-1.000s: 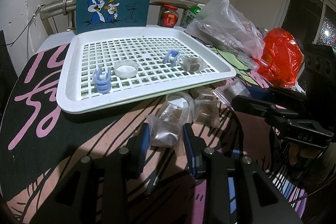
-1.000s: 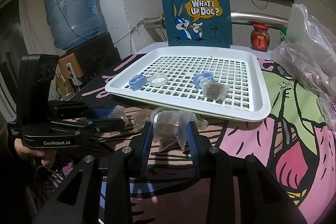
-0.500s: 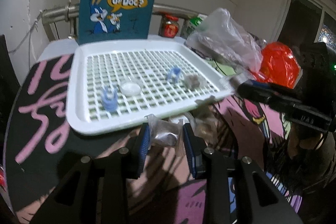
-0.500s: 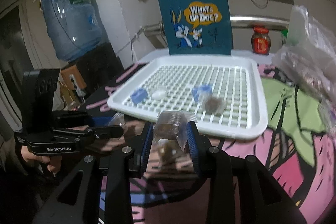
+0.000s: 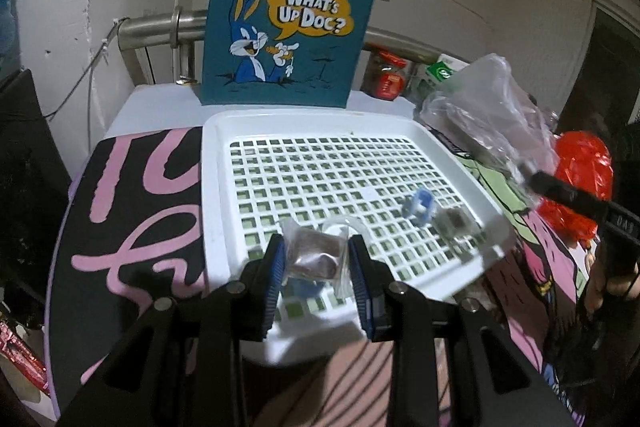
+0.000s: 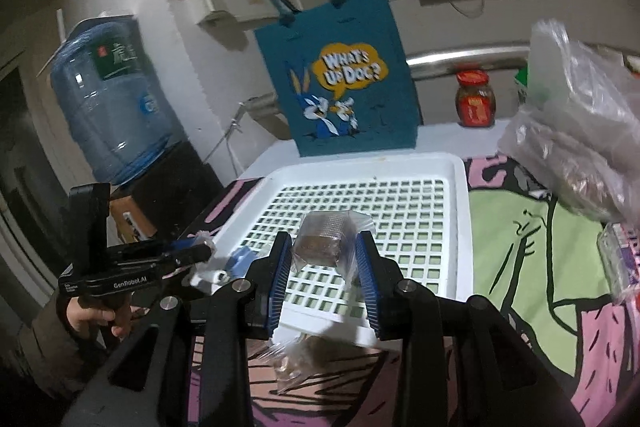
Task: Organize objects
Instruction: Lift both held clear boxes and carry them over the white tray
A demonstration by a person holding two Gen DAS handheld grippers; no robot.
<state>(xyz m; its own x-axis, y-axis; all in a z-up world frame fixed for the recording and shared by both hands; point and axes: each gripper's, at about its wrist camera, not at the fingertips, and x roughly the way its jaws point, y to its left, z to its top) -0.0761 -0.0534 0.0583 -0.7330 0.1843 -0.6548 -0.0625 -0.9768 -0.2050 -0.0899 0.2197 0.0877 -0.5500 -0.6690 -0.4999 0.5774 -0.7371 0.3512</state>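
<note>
My left gripper [image 5: 316, 255] is shut on a clear-wrapped brown snack packet [image 5: 314, 255], held above the near edge of the white grid tray [image 5: 216, 187]. My right gripper [image 6: 322, 259] is shut on a second clear-wrapped brown packet [image 6: 322, 239], also raised over the tray's [image 6: 460, 227] near side. On the tray lie a blue clip [image 5: 418, 205], another wrapped packet [image 5: 452, 219], a clear round lid [image 5: 340, 225] and a second blue clip [image 6: 240, 259], partly hidden by my grippers. The left gripper body [image 6: 132, 267] shows in the right wrist view, the right one [image 5: 576, 199] in the left wrist view.
A teal cartoon tote bag [image 5: 288, 19] stands behind the tray. A clear plastic bag [image 5: 484, 107], a red bag [image 5: 580, 179] and a red-lidded jar [image 6: 476, 99] crowd the right side. A water jug [image 6: 108, 107] stands at left. One more packet [image 6: 288, 367] lies on the patterned cloth.
Both grippers have lifted their packets off the cloth and carried them forward, from in front of the tray to above its near edge. Items on the tray have stayed put.
</note>
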